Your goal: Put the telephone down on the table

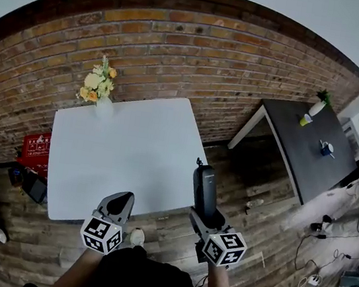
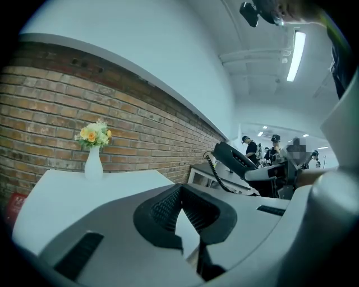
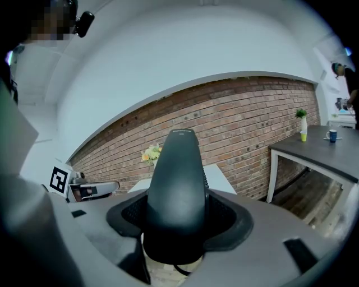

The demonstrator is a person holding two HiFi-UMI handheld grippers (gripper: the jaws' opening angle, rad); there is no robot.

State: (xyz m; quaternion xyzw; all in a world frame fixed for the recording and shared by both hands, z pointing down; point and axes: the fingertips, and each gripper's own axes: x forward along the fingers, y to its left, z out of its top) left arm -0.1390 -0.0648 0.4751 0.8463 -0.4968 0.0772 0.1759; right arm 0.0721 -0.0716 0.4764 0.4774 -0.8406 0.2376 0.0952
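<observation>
The telephone is a dark, smooth, tapering handset with a coiled cord at one end. It stands nearly upright in the air, just off the near right corner of the white table, over floorboards and not yet above the tabletop. The right gripper clamps its lower body with jaws spread wide on it. This low hold probably leaves the rest of the handset free to be laid flat. The left gripper hangs at the table's near edge with jaws together and nothing between them, evidently idle. A vase of flowers stands at the table's far left corner.
</observation>
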